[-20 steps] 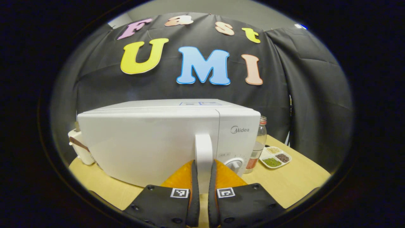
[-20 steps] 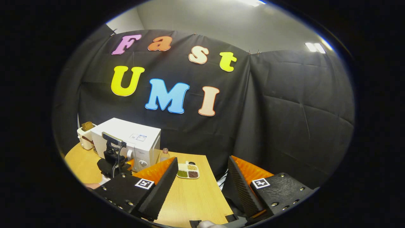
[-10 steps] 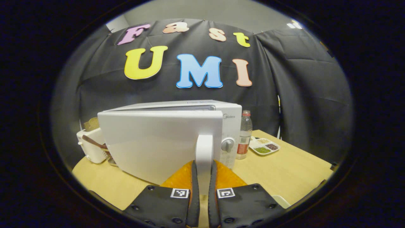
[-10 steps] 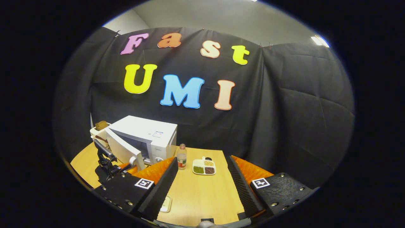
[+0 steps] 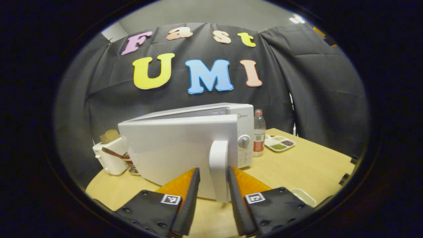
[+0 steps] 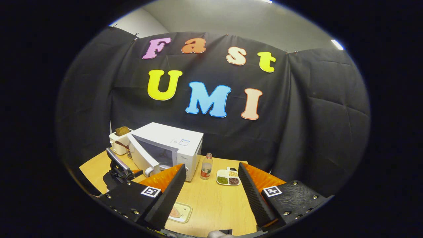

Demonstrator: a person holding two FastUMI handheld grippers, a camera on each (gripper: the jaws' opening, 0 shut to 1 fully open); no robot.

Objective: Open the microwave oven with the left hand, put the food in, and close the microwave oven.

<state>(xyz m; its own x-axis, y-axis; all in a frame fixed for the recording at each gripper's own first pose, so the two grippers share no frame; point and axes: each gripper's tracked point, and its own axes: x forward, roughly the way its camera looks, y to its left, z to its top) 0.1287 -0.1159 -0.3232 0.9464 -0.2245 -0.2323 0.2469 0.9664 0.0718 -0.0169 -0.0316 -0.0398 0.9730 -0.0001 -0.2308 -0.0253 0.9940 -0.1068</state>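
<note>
The white microwave [image 5: 243, 115] stands on the wooden table with its door [image 5: 178, 148] swung partly open. My left gripper [image 5: 213, 170] is open, its fingers on either side of the door's upright white handle [image 5: 219, 170], with a gap on the left side. The right gripper view shows the microwave [image 6: 180, 142] with its dark cavity exposed, and the left gripper [image 6: 120, 168] at the door's handle. My right gripper [image 6: 211, 167] hangs open and empty above the table. The food lies on a small pale plate [image 6: 178, 211] at the table's near edge, also seen as a white rim [image 5: 302, 196].
A clear bottle [image 5: 259, 132] with a red label stands just right of the microwave, and a white divided dish [image 5: 279, 143] of grains sits beyond it. A white toaster [image 5: 109, 155] stands left of the microwave. Bare wooden table [image 6: 214, 201] lies in front.
The microwave door has swung further open. My left gripper's fingers have spread off the handle. The right gripper has turned, bringing the microwave nearer the centre and the food plate into view.
</note>
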